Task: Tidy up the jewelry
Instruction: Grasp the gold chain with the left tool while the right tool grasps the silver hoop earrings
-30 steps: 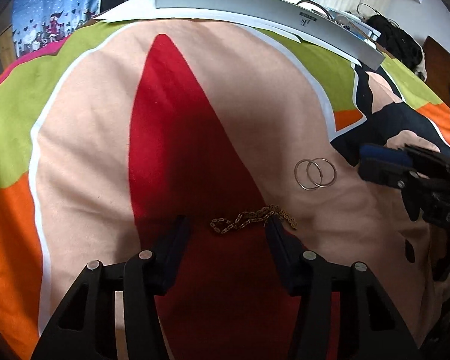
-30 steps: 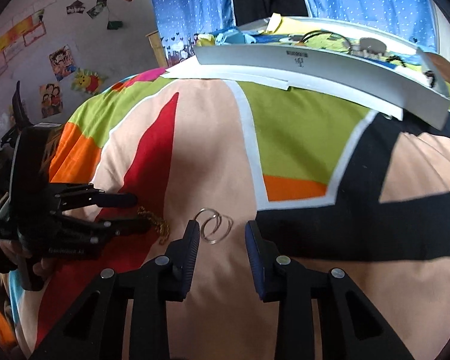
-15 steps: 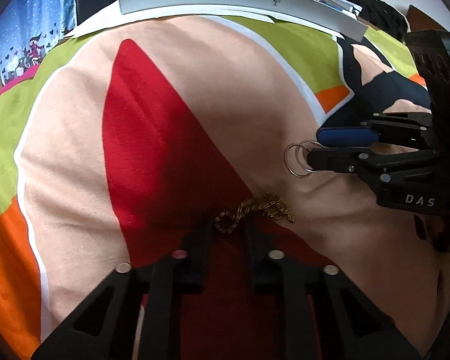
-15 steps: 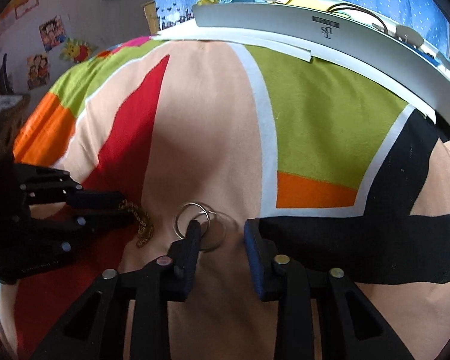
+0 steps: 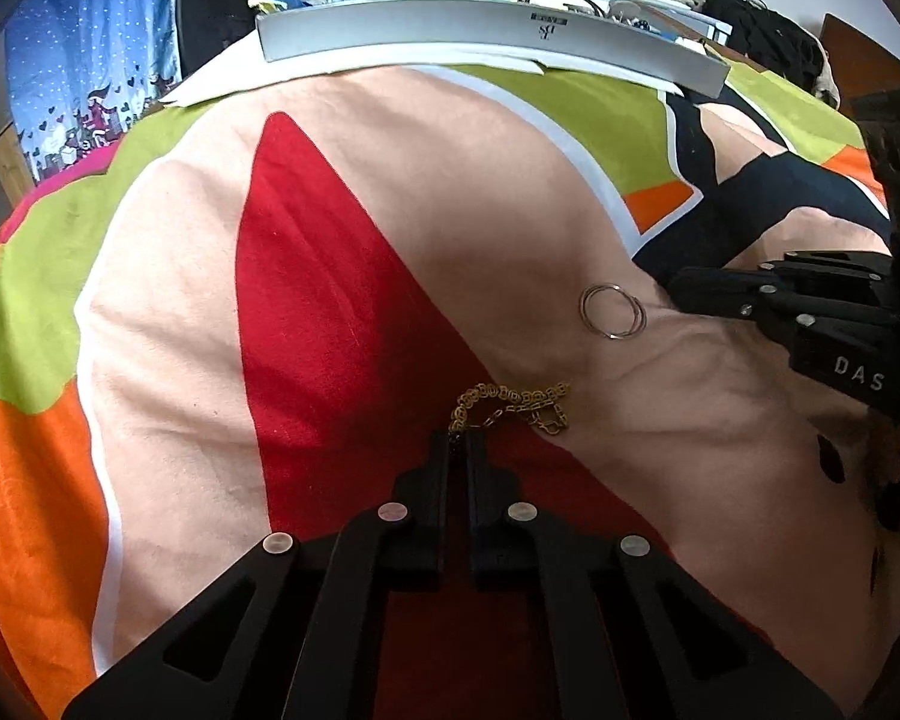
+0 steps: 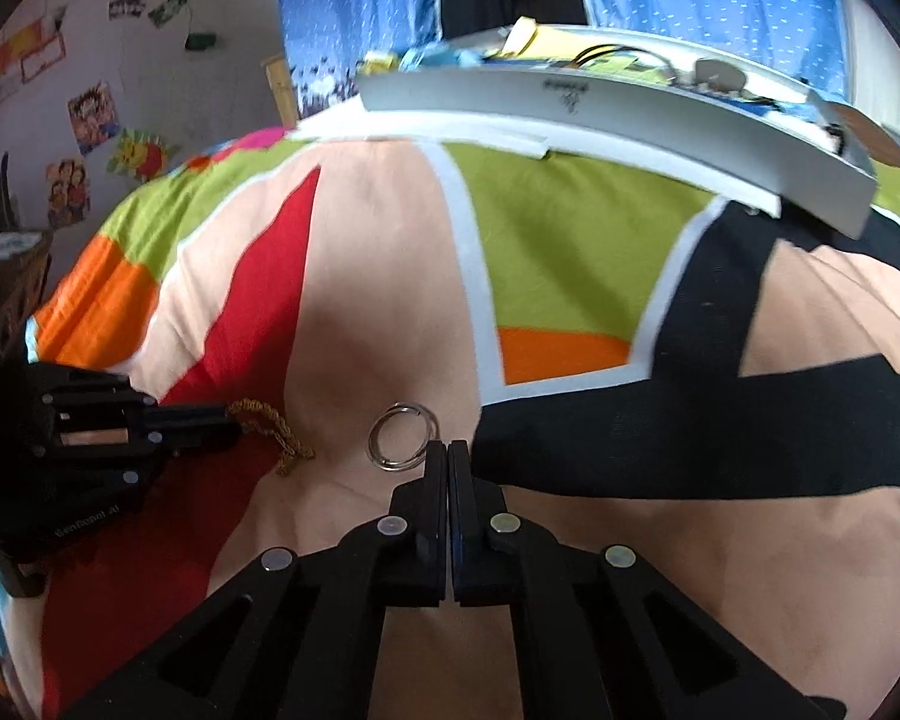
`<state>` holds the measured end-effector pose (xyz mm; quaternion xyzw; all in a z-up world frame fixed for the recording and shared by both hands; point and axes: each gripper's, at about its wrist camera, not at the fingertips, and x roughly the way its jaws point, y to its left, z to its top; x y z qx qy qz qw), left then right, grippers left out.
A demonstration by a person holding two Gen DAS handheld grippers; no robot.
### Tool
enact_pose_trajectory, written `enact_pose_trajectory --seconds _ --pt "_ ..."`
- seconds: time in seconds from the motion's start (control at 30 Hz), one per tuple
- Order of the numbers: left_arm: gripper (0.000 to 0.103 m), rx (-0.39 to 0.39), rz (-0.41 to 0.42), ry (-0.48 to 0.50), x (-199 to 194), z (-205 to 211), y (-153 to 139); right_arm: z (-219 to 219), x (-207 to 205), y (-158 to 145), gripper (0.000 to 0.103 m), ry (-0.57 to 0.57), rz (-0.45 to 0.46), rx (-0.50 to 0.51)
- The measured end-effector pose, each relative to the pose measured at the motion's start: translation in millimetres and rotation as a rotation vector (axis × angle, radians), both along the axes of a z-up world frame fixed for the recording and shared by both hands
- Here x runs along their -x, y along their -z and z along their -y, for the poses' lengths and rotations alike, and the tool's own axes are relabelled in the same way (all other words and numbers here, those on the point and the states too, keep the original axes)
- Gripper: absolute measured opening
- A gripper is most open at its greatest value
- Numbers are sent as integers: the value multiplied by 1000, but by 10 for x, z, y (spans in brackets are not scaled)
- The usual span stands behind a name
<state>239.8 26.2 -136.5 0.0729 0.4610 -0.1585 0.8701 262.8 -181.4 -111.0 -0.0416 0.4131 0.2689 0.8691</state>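
A gold chain [image 5: 510, 399] lies bunched on the bright patchwork bedspread [image 5: 360, 210], where red meets peach. My left gripper [image 5: 459, 447] is shut on the chain's left end. To the right sit two overlapping silver hoop rings [image 5: 612, 334]. In the right wrist view my right gripper [image 6: 447, 450] is shut on the right edge of the silver rings [image 6: 397, 467]. The left gripper [image 6: 231, 420] comes in from the left there, pinching the gold chain [image 6: 282, 438]. In the left wrist view the right gripper [image 5: 675, 291] reaches in from the right.
A long grey tray [image 5: 480, 30] with assorted small items rests on a white sheet at the far edge of the bed, also visible as the grey tray [image 6: 600, 108]. Blue dotted curtains hang behind it. Posters cover the wall at left.
Both grippers went from open to shut. The left closed on the chain's end, the right on the rings' edge. The rings now overlap more closely.
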Motion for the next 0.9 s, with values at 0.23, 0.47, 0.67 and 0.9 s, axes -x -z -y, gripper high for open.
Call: enact_pose_trajectory --seconds 0.23,0.47,0.67,0.9 --pt "3 -10 19 -9 2 201 -117 30 -6 -6 2 -12 -31 -74" --pt "3 -34 -26 -34 -72 213 38 -59 -135 85 15 -39 -78 -104" --pt "2 19 -44 -99 -185 20 87 -290 -171 143 34 -92 -66 -33" --pt "2 25 -30 -139 -148 -150 55 -543 -114 231 28 -97 -4 139"
